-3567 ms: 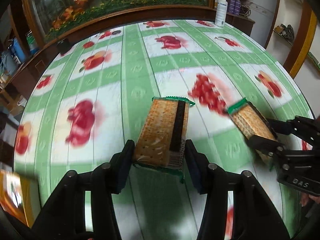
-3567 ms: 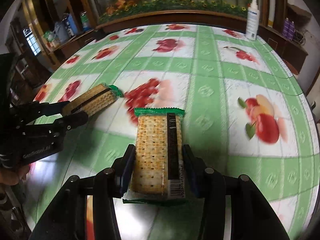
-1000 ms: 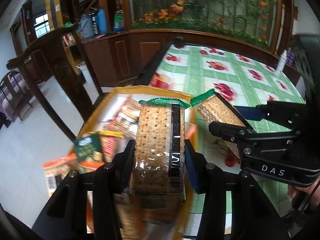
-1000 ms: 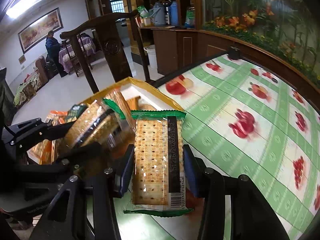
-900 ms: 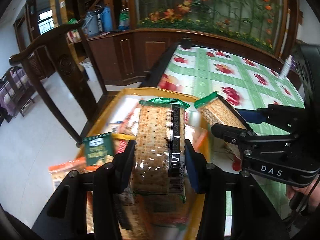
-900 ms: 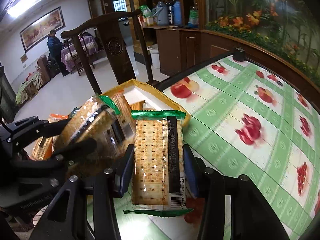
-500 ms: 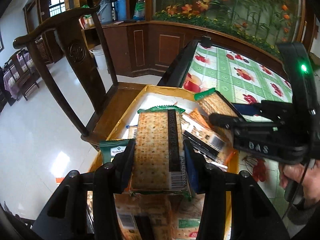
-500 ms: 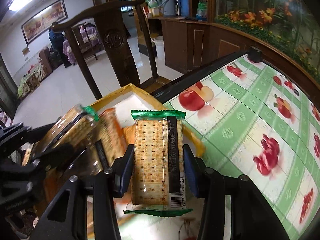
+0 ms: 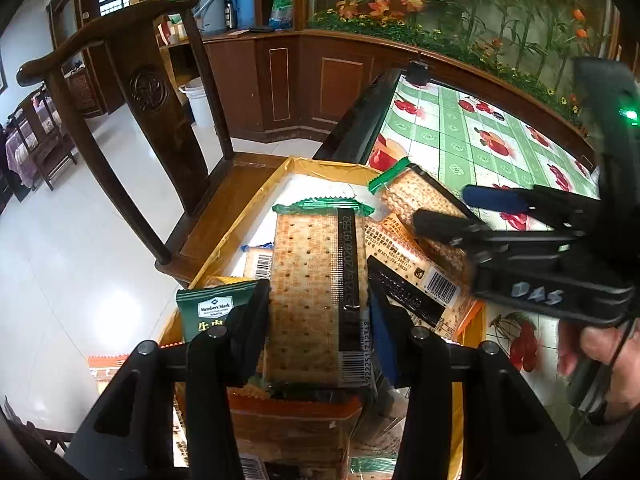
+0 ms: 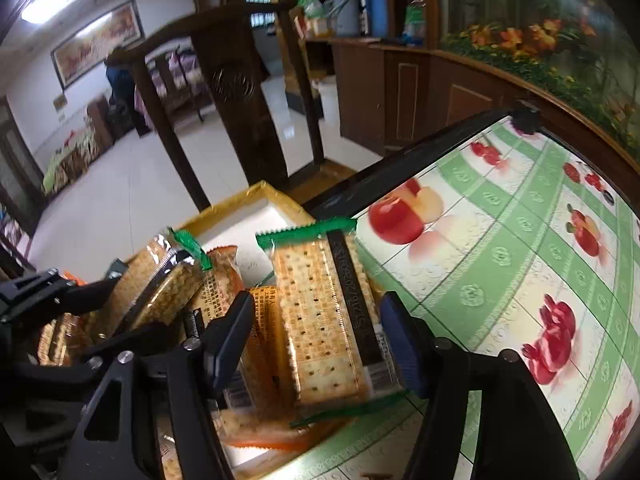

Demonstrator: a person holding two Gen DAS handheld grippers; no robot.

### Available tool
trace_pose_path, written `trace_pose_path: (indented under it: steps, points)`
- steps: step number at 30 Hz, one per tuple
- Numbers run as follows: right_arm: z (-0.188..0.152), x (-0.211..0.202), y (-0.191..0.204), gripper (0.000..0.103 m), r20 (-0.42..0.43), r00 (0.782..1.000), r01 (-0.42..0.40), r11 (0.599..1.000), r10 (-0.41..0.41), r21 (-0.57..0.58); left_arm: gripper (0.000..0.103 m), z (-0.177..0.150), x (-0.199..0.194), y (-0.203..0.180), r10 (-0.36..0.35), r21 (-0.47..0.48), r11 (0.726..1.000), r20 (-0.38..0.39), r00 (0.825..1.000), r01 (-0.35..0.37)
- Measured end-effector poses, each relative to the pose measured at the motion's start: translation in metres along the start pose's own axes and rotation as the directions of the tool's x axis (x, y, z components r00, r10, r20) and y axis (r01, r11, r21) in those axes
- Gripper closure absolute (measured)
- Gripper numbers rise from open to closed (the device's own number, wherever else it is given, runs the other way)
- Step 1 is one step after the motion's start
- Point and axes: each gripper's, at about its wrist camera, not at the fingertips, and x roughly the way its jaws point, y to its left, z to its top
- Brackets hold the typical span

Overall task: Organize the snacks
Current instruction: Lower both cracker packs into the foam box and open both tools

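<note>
Green-edged cracker pack (image 10: 324, 316) now loose between opening jaws

Snack packs (image 9: 416, 276) in box (image 9: 256, 196); table (image 9: 480, 136) right.

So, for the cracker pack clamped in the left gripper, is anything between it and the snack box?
Nothing visible. The left gripper holds the cracker pack directly over the yellow box; only snack packets already lying inside are beneath it.

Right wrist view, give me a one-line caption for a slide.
Right gripper opening, releasing a cracker packet over the yellow snack box.
</note>
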Motion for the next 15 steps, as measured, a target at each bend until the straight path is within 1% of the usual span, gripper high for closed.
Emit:
trace_pose_path:
  steps: [2, 5, 6, 8, 10, 12, 15]
  points:
    - [0.000, -0.008, -0.007, 0.037, 0.022, 1.000, 0.012, 1.000, -0.012, 0.019, 0.053, 0.000, 0.000, -0.001, 0.007, 0.000, 1.000, -0.002, 1.000, -0.007]
    - [-0.001, -0.018, -0.016, 0.037, 0.046, 0.999, 0.022, 0.999, -0.024, 0.044, 0.042, 0.000, -0.001, -0.002, 0.010, -0.004, 1.000, 0.000, 1.000, -0.010]
    - [-0.001, -0.020, -0.018, 0.037, 0.051, 0.998, 0.027, 0.998, -0.030, 0.052, 0.035, 0.000, -0.003, -0.002, 0.013, -0.007, 1.000, 0.005, 1.000, -0.013]
    - [-0.002, -0.020, -0.019, 0.037, 0.054, 0.997, 0.049, 0.997, -0.052, 0.052, 0.033, 0.001, -0.004, -0.002, 0.019, -0.010, 1.000, 0.013, 1.000, -0.018]
    - [-0.004, -0.019, -0.019, 0.037, 0.056, 0.992, 0.112, 0.993, -0.114, 0.039, 0.030, 0.001, -0.008, -0.002, 0.027, -0.015, 1.000, 0.022, 0.999, -0.026]
    - [-0.005, -0.020, -0.019, 0.037, 0.072, 0.984, 0.161, 0.986, -0.163, 0.036, 0.023, 0.001, -0.012, -0.001, 0.031, -0.021, 0.999, 0.034, 0.999, -0.030]
    - [-0.005, -0.025, -0.027, 0.035, 0.089, 0.969, 0.226, 0.973, -0.230, 0.056, 0.021, 0.002, -0.016, -0.002, 0.043, -0.019, 0.999, 0.052, 0.998, -0.042]
